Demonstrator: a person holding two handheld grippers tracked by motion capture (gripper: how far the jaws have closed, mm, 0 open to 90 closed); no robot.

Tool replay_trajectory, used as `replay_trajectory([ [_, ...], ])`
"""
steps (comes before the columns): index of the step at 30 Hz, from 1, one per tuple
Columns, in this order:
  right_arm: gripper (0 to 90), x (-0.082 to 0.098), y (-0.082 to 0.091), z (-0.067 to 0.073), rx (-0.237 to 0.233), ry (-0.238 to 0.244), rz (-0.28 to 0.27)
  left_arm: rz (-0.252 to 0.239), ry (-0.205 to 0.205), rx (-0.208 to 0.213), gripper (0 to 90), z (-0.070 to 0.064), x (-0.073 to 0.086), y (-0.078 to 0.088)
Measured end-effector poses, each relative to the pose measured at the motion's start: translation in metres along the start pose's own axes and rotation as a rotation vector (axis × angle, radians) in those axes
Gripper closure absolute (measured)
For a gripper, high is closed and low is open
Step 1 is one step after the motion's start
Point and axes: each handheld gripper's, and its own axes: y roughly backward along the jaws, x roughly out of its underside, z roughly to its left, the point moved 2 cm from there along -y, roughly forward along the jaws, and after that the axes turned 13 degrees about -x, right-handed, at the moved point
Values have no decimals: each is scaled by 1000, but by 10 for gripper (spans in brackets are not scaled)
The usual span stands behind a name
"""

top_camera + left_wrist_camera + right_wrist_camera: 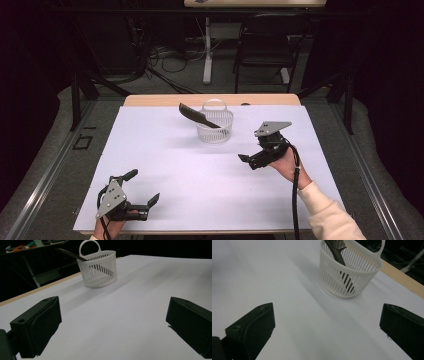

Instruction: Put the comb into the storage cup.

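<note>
Here, comb leaned in basket, handle end pointing up-left; no writing legible; left gripper, right gripper jaws apart, empty.

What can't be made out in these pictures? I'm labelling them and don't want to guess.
- Comb: its lower end, behind the slats of the white basket in all three views; its upper end is cut off by the top edge in the right gripper view.
- Basket floor: hidden by its own wall in every view.
- Right gripper: its jaw gap is foreshortened and too small in the high view.
</note>
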Motion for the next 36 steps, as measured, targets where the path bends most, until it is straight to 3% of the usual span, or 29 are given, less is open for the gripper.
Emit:
replay_trajectory([
  [36,0,63,31,28,59,-15,-41,5,-1,0,1,-1,0,-1],
])
